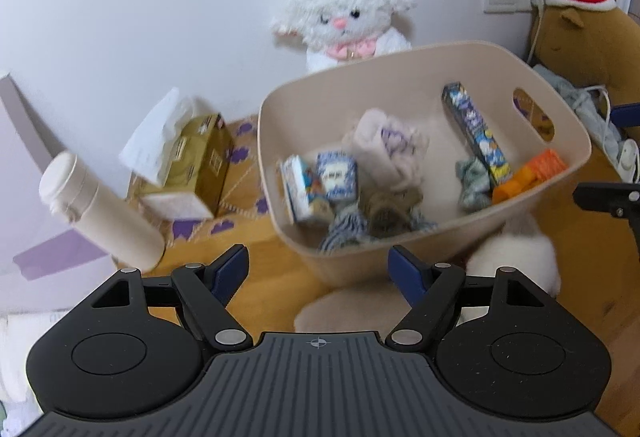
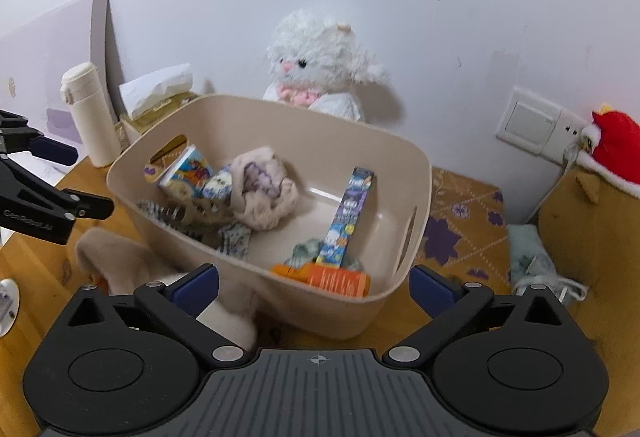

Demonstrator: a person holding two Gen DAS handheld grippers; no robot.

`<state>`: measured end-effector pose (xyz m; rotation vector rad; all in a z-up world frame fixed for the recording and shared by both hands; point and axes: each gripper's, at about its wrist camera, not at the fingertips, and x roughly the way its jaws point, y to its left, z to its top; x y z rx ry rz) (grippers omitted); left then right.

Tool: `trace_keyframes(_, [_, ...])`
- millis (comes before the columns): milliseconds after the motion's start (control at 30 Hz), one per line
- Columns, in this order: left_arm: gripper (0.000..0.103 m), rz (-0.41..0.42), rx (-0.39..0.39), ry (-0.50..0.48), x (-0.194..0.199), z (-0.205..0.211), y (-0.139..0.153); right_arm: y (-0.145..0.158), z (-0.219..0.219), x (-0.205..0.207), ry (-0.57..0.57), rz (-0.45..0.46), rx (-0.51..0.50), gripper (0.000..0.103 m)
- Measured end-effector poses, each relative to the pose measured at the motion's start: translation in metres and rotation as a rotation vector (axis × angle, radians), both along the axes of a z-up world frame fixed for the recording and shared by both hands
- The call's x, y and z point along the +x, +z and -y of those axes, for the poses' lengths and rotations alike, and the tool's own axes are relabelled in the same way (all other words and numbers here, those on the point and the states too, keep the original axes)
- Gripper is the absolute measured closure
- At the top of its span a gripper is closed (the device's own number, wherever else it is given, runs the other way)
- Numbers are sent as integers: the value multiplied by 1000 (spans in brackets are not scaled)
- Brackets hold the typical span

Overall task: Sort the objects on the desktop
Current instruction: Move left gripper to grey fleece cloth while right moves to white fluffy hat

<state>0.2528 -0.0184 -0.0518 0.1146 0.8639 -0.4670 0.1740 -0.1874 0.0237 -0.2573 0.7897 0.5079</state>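
Beige storage bin (image 2: 224,113) sits right ahead of both grippers on the wooden desk (image 1: 580,301), already stuffed with odds and ends. Left gripper (image 1: 318,269) is spread wide with nothing in it, same for the right gripper (image 2: 314,287), jaws gaping over the bin's near rim, touching nothing. Inside, the long blue carton (image 2: 346,215) leans tilted, its long axis running away from the right gripper toward the far wall. Orange box (image 2: 338,281) lies flat just past the right fingers.

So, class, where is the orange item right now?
The orange item lies inside the beige bin, in the near corner in the right wrist view, beside the tall blue box.
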Motion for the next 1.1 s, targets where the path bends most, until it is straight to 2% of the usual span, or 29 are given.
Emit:
trace_keyframes(333, [25, -53, -6, -52, -33, -12, -27, -18, -8, -21, 73, -62, -8, 0])
trace_keyframes(633, [25, 28, 43, -137, -55, -3, -43, -30, -29, -26, 136, -101, -27, 0])
trace_keyframes(800, [25, 45, 67, -154, -54, 2, -53, -41, -38, -21, 140, -134, -36, 0])
trace_keyframes(1100, [25, 52, 42, -141, -37, 8, -59, -55, -52, -12, 123, -164, -31, 0])
